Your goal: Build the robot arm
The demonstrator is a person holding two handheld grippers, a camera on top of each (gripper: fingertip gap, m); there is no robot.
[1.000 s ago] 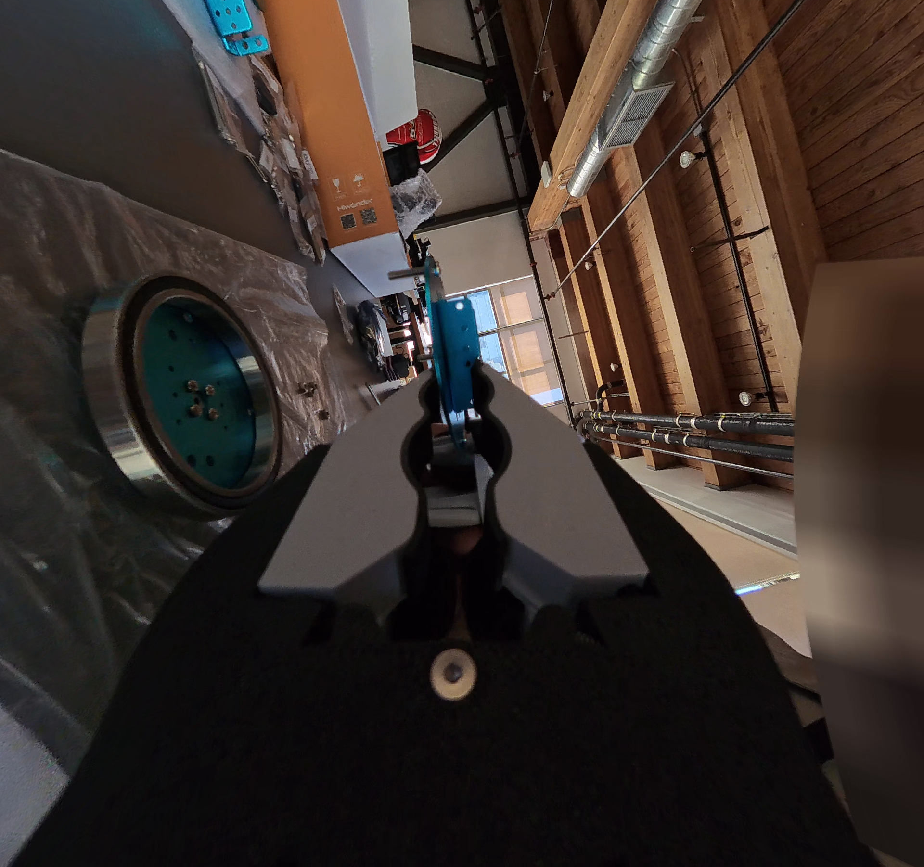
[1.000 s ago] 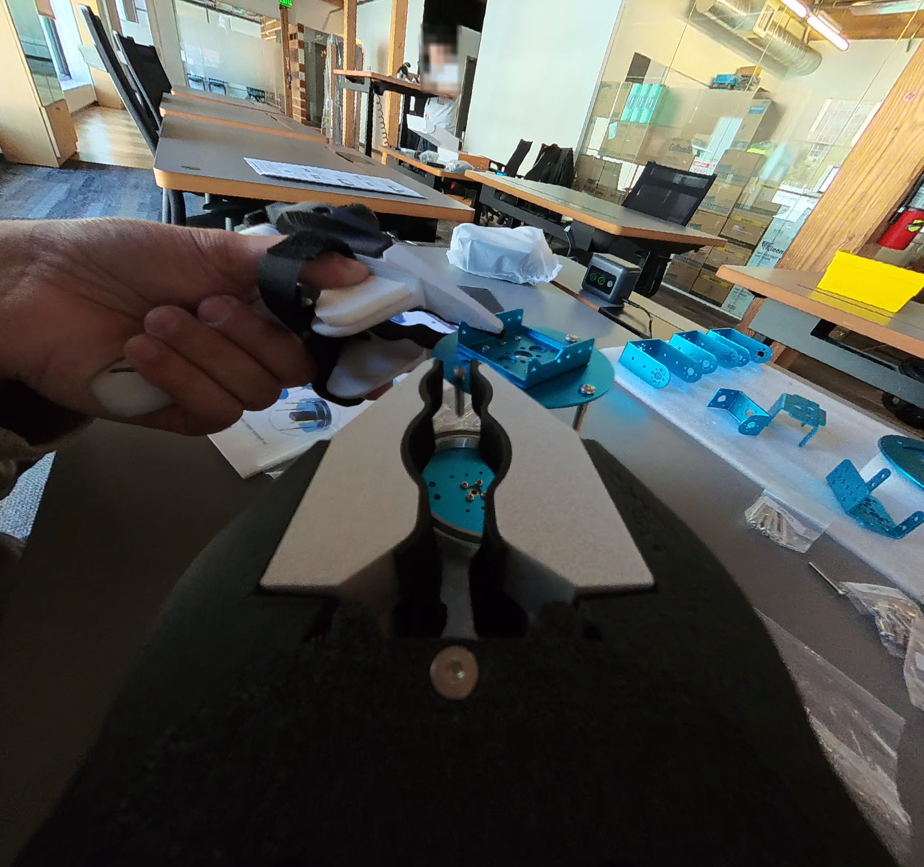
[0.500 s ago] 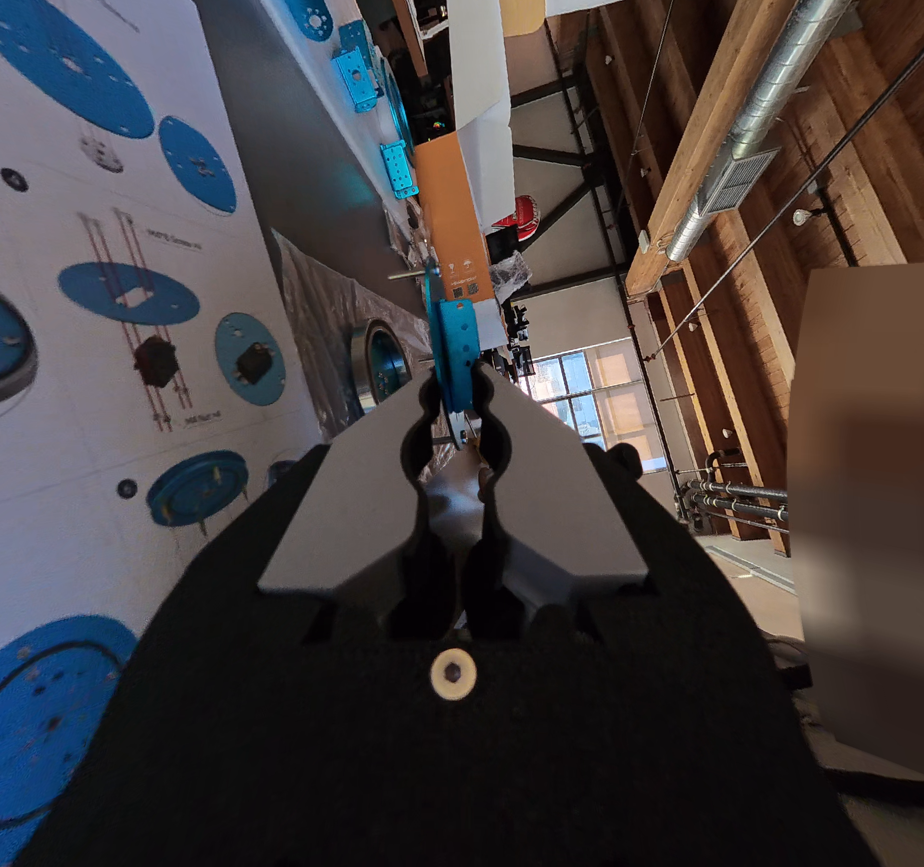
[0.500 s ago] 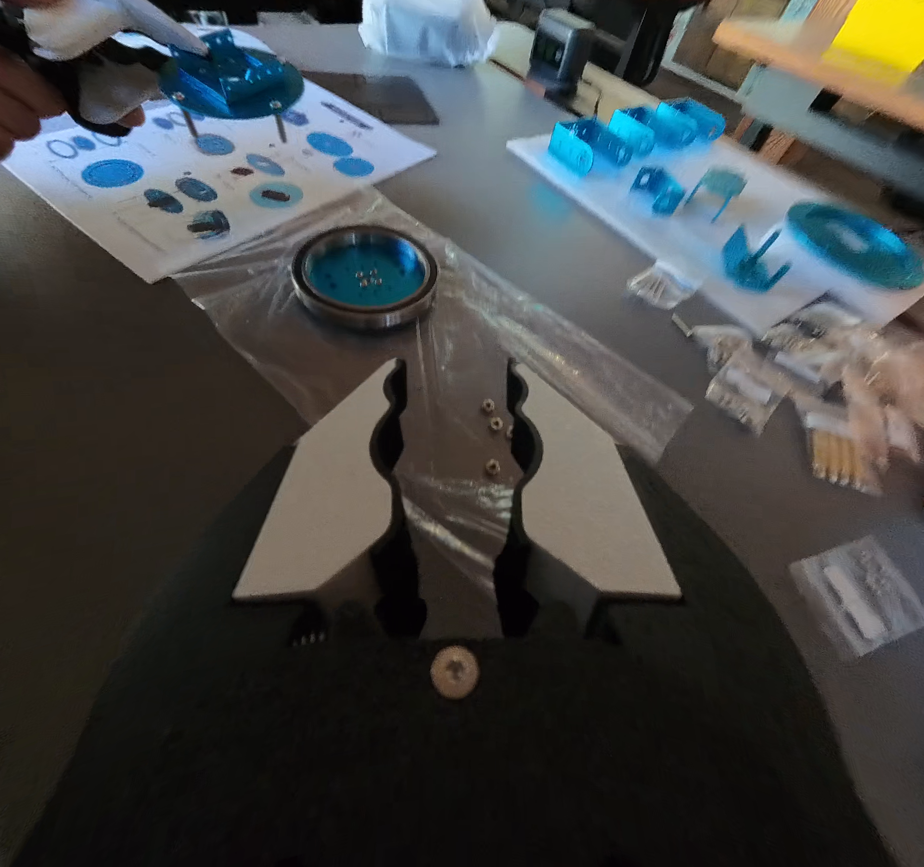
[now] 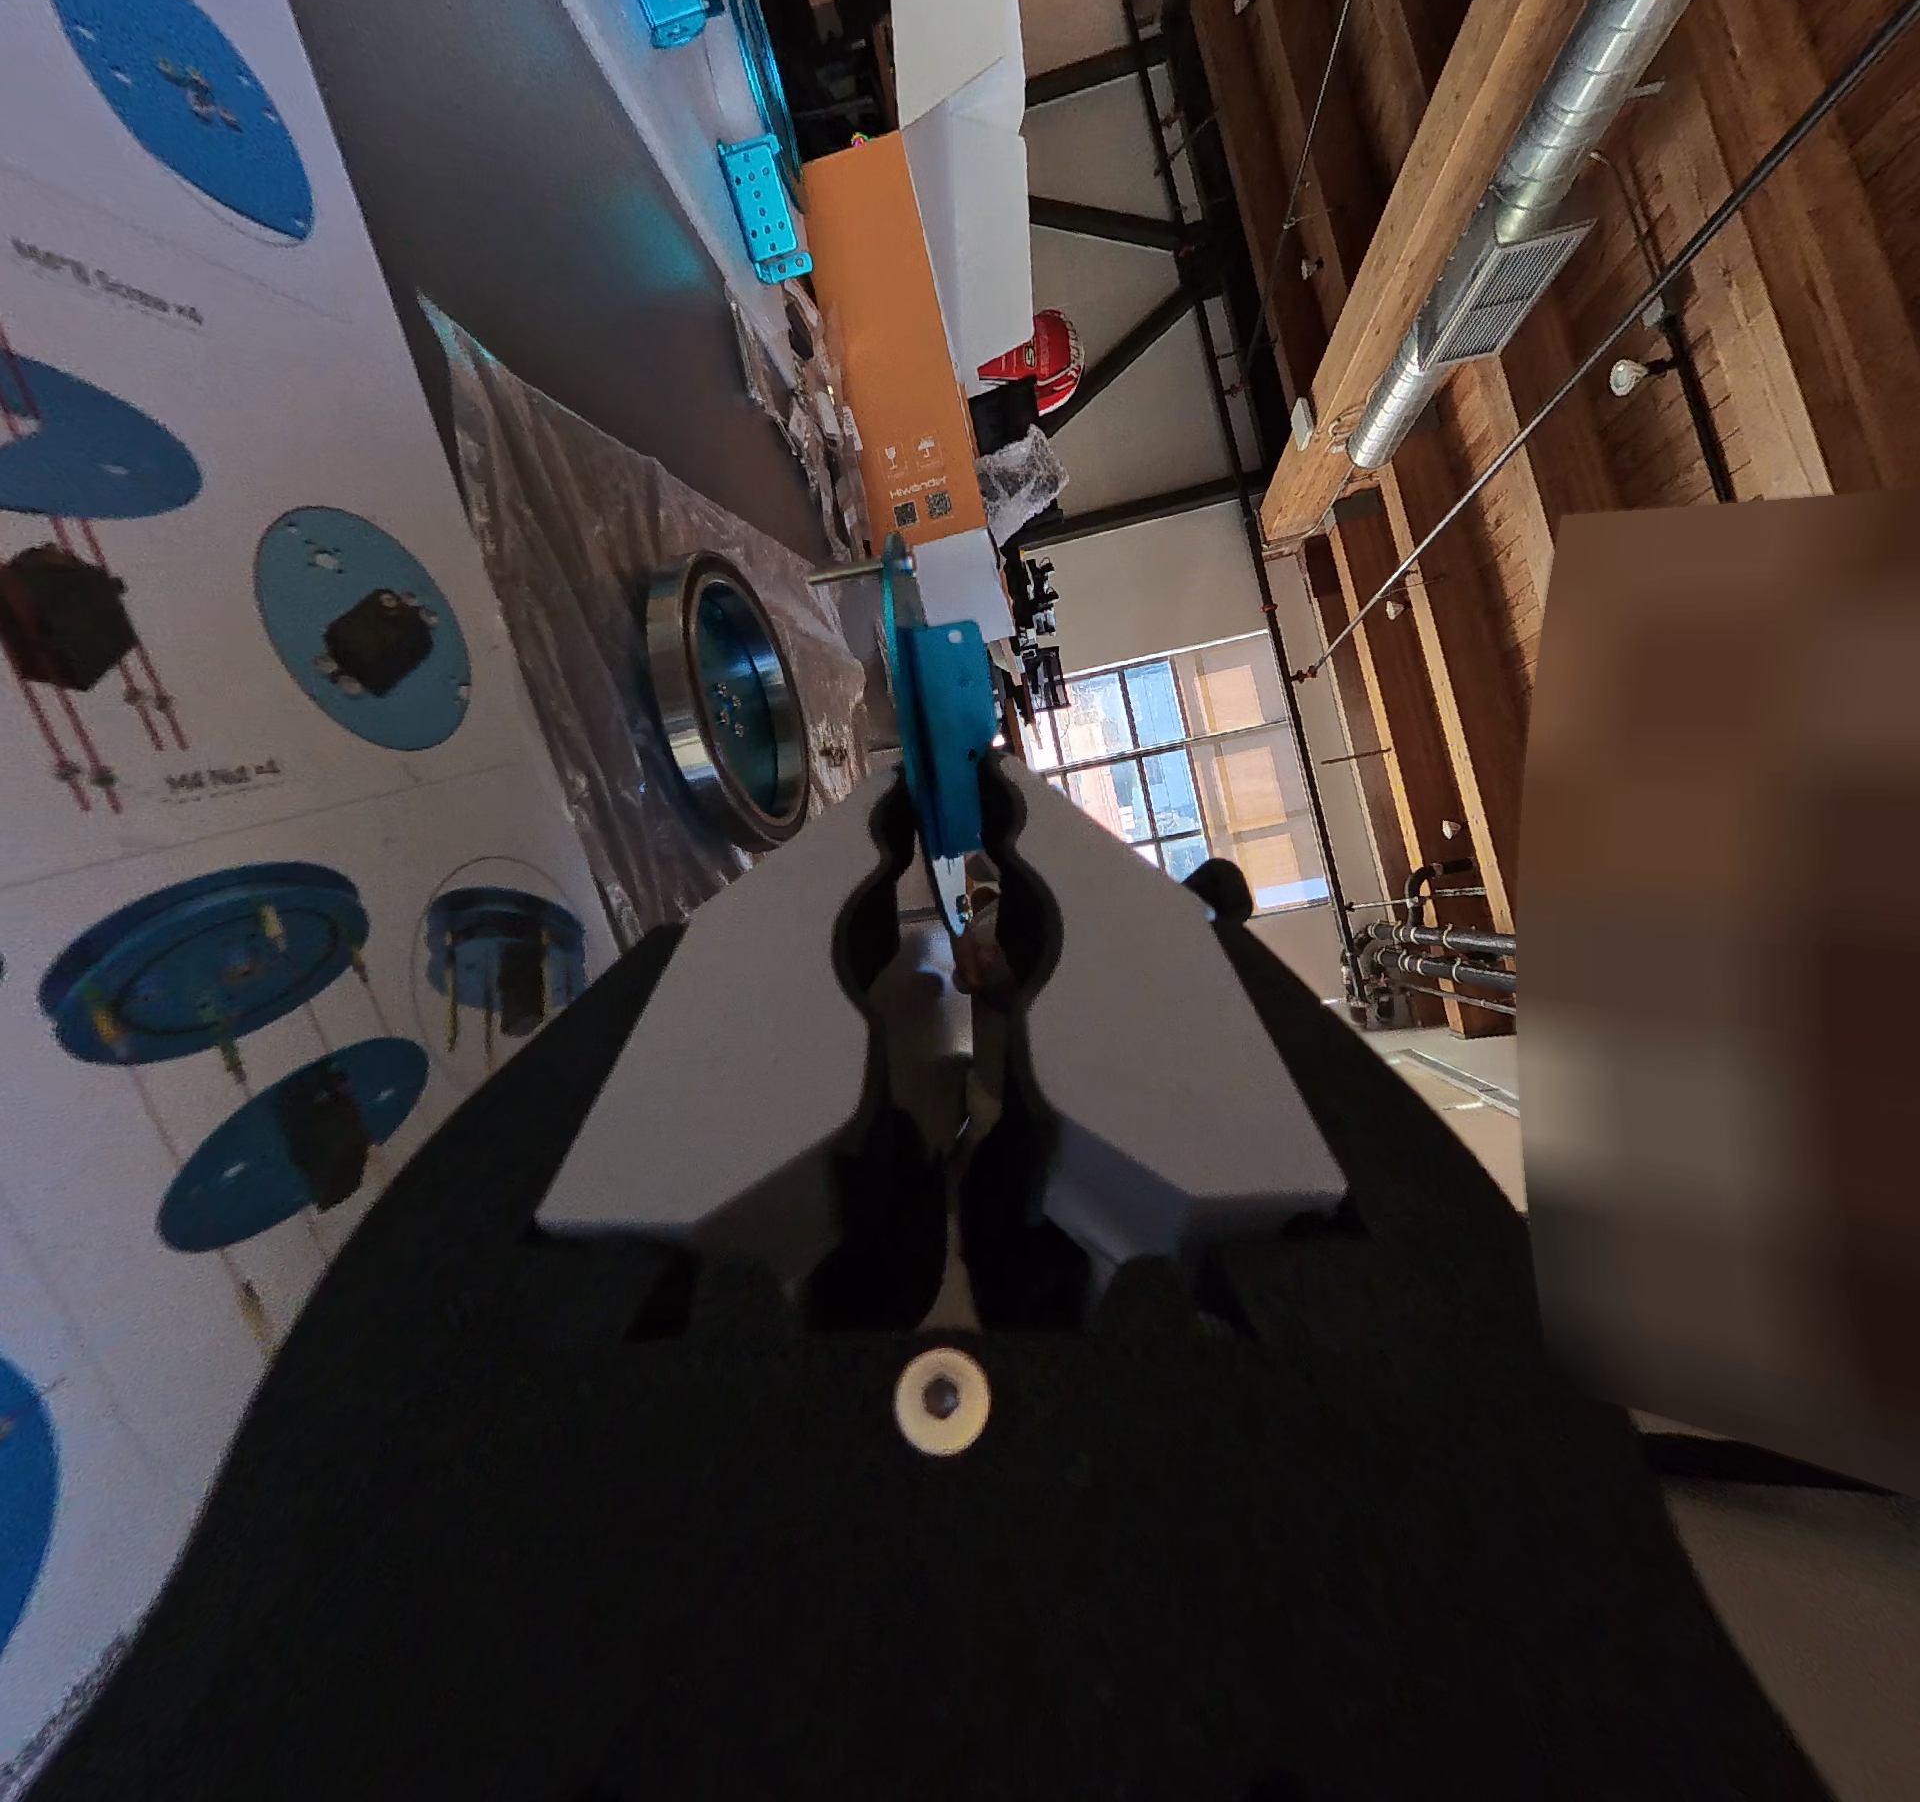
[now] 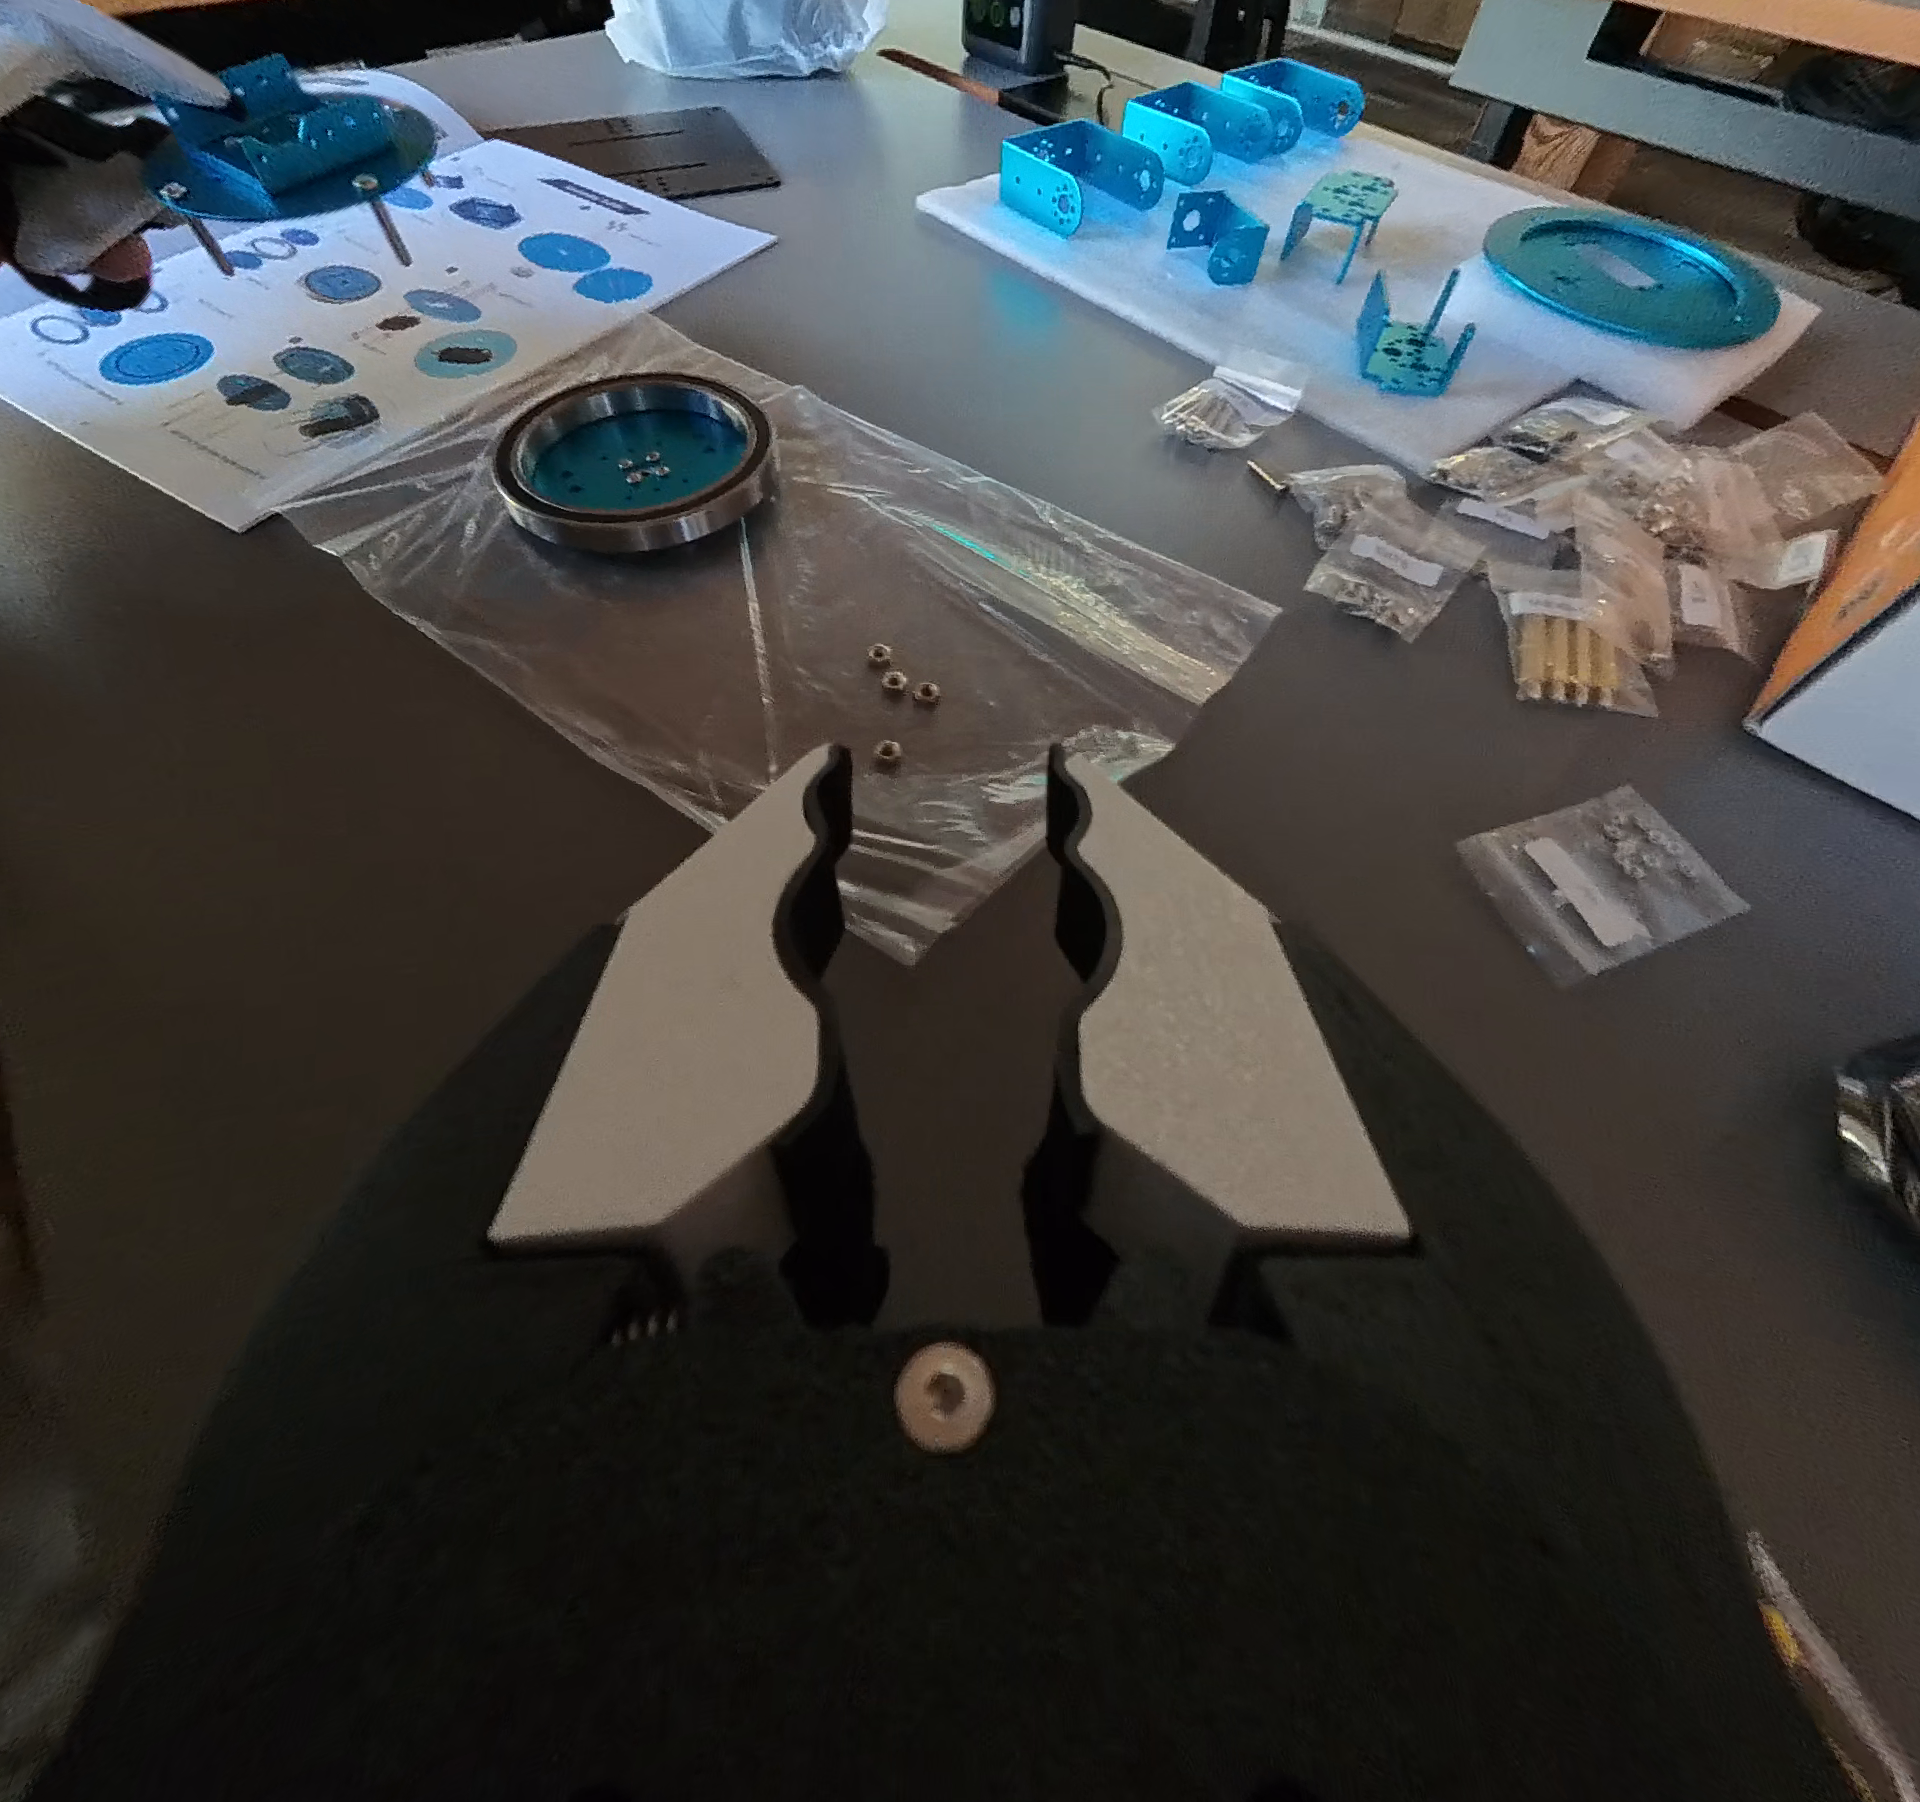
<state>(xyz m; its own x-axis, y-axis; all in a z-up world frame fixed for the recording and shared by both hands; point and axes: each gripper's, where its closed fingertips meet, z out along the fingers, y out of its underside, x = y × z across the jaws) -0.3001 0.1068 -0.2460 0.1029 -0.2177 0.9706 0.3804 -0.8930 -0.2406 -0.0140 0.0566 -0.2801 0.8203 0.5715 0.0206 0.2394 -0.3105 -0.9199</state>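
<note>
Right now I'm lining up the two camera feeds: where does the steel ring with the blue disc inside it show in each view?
Left wrist view: the steel ring stands left of centre, seen side-on, on the clear plastic sheet.
Right wrist view: the steel ring lies upper left of centre, ahead of the open right hand-held gripper.
Shared landmark: the printed instruction sheet beside the ring.

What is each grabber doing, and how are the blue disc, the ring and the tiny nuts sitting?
left gripper: shut on the blue disc assembly, held above the paper.
right gripper: open, empty.
metal ring: flat on the plastic sheet.
nuts: loose on the sheet.
</note>
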